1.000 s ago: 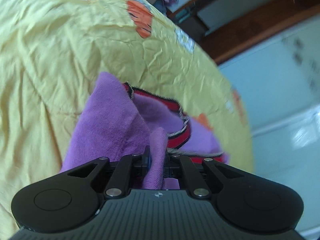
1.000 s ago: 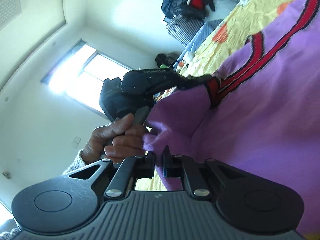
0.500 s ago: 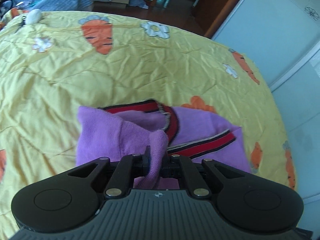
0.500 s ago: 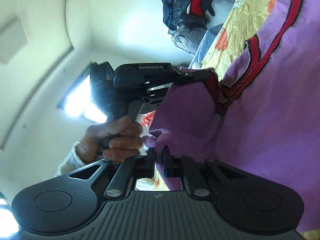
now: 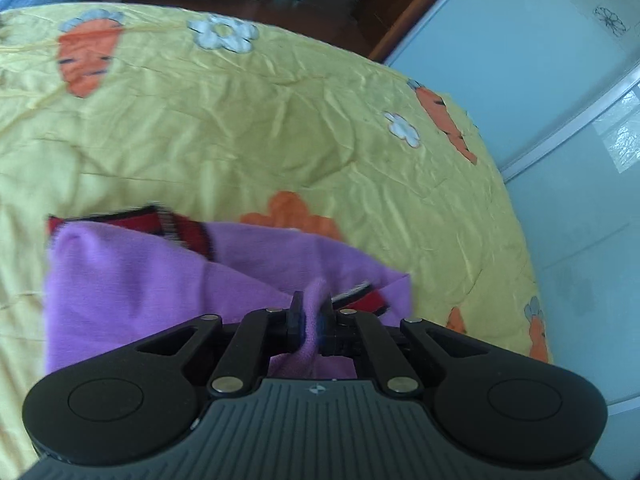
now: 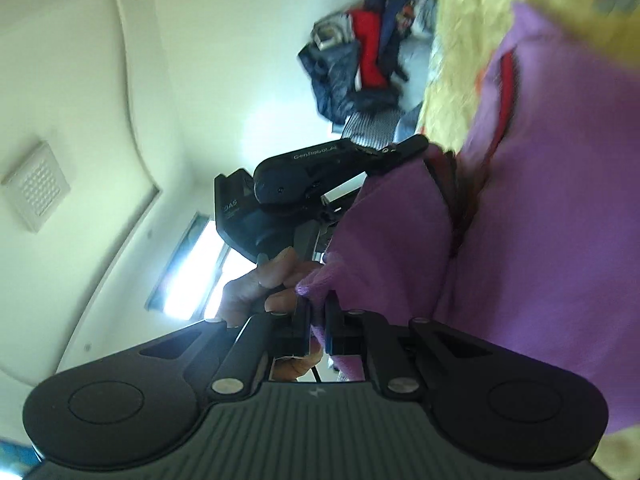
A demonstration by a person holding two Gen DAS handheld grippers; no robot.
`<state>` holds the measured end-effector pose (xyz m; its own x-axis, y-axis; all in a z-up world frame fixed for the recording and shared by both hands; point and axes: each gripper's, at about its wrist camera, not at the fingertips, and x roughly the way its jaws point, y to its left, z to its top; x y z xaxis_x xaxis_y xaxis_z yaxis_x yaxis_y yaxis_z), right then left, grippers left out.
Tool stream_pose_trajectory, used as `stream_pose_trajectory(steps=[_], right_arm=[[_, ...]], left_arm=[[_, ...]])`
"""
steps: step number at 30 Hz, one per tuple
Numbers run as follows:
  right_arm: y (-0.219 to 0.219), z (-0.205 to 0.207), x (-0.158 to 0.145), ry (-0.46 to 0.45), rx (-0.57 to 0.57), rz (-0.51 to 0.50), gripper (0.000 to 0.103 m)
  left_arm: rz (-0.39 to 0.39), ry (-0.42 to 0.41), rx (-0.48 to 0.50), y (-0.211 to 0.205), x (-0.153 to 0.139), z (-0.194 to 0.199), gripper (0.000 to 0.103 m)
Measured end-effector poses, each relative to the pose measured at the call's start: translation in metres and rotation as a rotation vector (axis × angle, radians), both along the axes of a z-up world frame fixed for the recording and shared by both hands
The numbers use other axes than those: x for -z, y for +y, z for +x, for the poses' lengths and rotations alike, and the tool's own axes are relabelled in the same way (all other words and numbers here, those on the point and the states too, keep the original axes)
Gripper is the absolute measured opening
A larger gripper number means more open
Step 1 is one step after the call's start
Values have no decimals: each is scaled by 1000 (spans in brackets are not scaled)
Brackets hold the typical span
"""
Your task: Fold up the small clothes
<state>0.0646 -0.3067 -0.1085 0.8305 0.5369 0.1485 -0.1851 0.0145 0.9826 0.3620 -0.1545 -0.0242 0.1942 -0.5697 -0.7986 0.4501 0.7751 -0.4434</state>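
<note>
**Readable markings**

Right wrist view: the left gripper (image 6: 416, 148) carries pale lettering along its black side shell, blurred; it reads roughly "GenRobot.AI". On the black block (image 6: 236, 216) behind that shell stand pale letters, "DAS" as far as legible; the first letter is partly cut off, and smaller print under it is too blurred to read.

Left wrist view: no legible text. A small pale emblem sits on the ribbed housing (image 5: 316, 390), without letters.

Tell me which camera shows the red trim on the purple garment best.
The left wrist view: the red trim runs along the top edge of the purple garment, in one long stretch. The right wrist view shows only a blurred red sliver and a shadowed bit by the fold.
</note>
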Motion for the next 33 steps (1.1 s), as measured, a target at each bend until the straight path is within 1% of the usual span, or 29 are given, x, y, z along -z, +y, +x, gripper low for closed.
stream_pose_trajectory(steps=[5,7,8,9,11,13,14,15,16,17,18,19,21,22,23,24,25,26,27,28,29,31,32,33], right_arm=[[-29,-25,14,45,59,-6,6],[-39,-36,19,80,79,-29,6],[-43,-41,21,92,81,-35,6],[-47,-45,25,103,90,-30,6],[-52,-53,31,144,97,-52,6],[-52,-53,37,191,99,-64,6],[-51,-50,38,204,78,-88,6],[-48,-46,39,209,39,-97,8],[-45,-44,40,238,42,-114,9],[-41,-42,38,260,45,-155,9],[-37,-38,36,249,33,-184,9],[-34,-35,35,242,40,-193,9],[-28,-28,33,243,39,-221,9],[-25,-22,34,238,30,-227,9],[-23,-19,33,243,28,-223,12],[-21,-15,34,249,21,-224,14],[-19,-11,33,249,8,-235,25],[-17,-8,31,246,7,-243,34],[-15,-7,30,233,12,-241,38],[-15,-7,28,220,13,-242,48],[-14,-7,26,206,9,-243,58],[-12,-5,22,184,3,-249,67],[-12,-5,21,180,1,-259,70],[-12,-2,20,178,6,-266,70]], left_arm=[[26,27,52,-45,25,-11,5],[35,42,74,-60,36,-17,3],[41,45,91,-67,41,-21,0],[52,48,106,-74,46,-24,0],[74,52,128,-85,52,-31,0],[112,21,139,-92,52,-35,0],[128,9,140,-93,50,-36,1],[149,3,144,-93,46,-35,21],[170,-11,140,-91,40,-34,35],[199,-46,138,-88,32,-35,64],[243,-97,160,-87,23,-39,84],[298,-161,182,-87,13,-44,88],[425,-279,235,-87,-3,-57,91],[480,-304,285,-89,-6,-62,97],[532,-325,328,-91,-7,-67,100],[595,-362,350,-95,-7,-73,100],[671,-404,387,-100,-3,-81,100],[736,-464,437,-107,1,-91,98],[791,-513,474,-113,6,-100,97],[840,-538,512,-117,12,-108,94],[879,-546,556,-124,20,-115,94],[920,-548,625,-136,31,-129,101],[949,-562,654,-142,37,-135,102],[989,-581,678,-147,45,-140,102]])
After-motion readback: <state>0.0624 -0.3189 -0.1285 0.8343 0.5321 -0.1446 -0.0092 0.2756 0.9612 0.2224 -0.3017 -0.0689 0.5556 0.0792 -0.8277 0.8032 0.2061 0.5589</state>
